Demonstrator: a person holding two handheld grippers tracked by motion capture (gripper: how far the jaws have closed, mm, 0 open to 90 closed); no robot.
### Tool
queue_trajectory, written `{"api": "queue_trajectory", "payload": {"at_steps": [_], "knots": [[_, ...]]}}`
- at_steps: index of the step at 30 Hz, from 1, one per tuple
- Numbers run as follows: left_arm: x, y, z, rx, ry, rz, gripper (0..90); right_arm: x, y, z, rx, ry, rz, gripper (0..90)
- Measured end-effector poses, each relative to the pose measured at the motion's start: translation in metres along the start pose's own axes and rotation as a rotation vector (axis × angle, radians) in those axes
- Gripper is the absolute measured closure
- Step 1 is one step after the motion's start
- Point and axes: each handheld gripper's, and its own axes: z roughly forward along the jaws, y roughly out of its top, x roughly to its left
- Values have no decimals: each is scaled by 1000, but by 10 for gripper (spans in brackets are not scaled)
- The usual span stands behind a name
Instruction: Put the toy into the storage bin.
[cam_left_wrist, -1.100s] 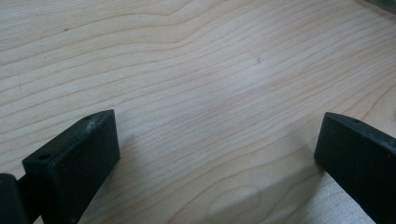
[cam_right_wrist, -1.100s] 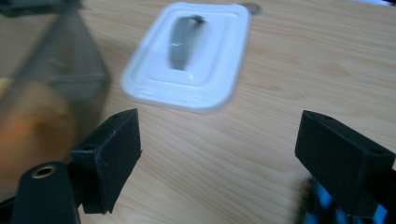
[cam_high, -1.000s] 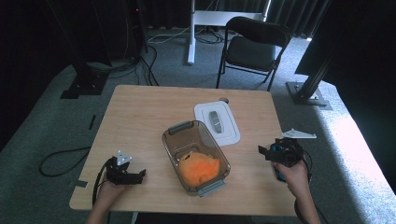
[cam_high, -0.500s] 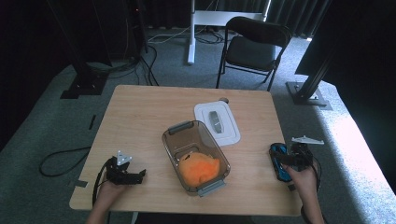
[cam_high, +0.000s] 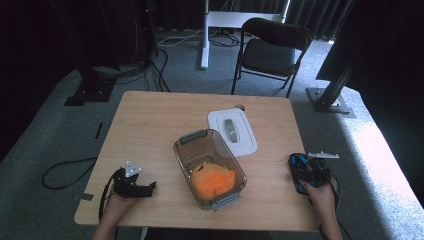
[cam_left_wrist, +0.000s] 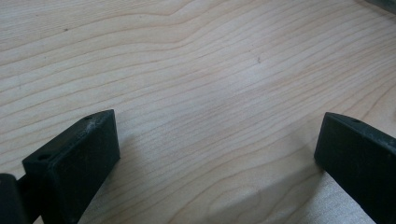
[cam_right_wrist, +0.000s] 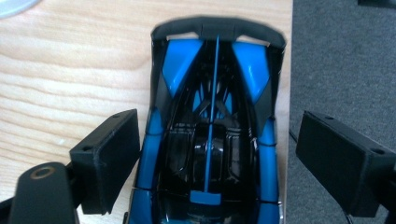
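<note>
Two grippers: one in each hand, both low at the near edge of the wooden table (cam_high: 150, 125).
Right gripper (cam_high: 306, 176): at the near right corner, jaws spread wide on either side of the toy car, with a gap showing between the right jaw and the car's side; the left jaw stands close to the car, contact not clear.
Toy car (cam_right_wrist: 212, 135): blue and black, lying flat on the table right at the right edge, its black wing pointing away from the gripper.
Left gripper (cam_high: 134, 184): near the near left corner, jaws wide apart and holding nothing, bare wood between them.
Container (cam_high: 187, 145): clear, dark-tinted tub near the middle of the near edge, with something orange (cam_high: 214, 182) inside.
Lid (cam_high: 233, 131): white, flat on the table just beyond the container, touching or almost touching its far right corner.
</note>
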Motion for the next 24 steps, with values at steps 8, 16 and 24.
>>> {"api": "queue_trajectory", "payload": {"at_steps": [8,16,24], "knots": [[0,0,0,0,0,0,4,5,-3,9,41,0,-33,229],[0,0,0,0,1,0,4,5,-1,10,50,-2,-25,242],[0,0,0,1,1,0,4,6,1,11,43,-10,-17,251]]}}
